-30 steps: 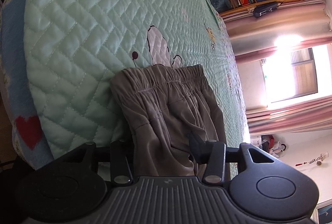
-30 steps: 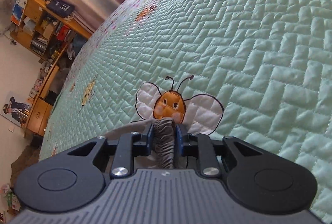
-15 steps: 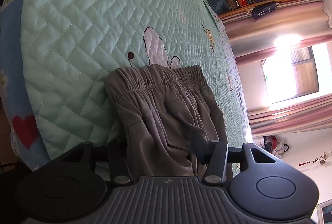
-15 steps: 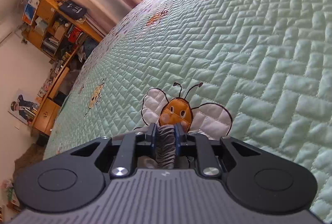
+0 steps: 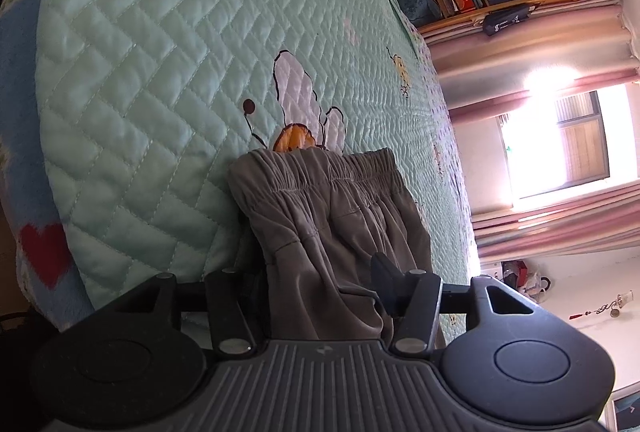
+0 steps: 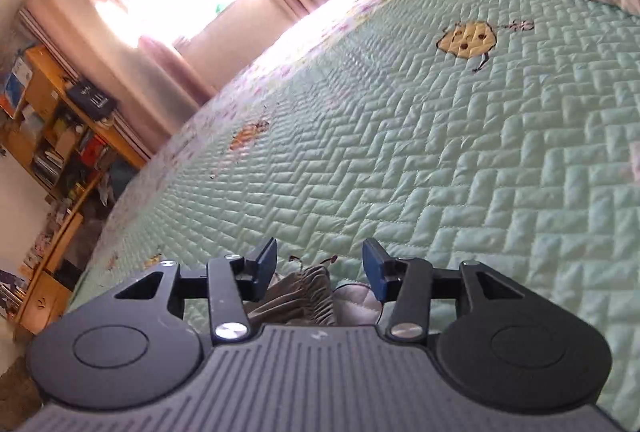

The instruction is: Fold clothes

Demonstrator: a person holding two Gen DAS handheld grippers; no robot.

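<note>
Your right gripper (image 6: 320,268) is opening above the grey shorts (image 5: 332,228); your left gripper (image 5: 320,280) opens, straddling them on the quilt (image 5: 160,72).

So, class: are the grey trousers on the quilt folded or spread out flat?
Folded. The grey trousers lie on the quilt as a narrow doubled bundle, the elastic waistband stacked in layers at the far end.
</note>
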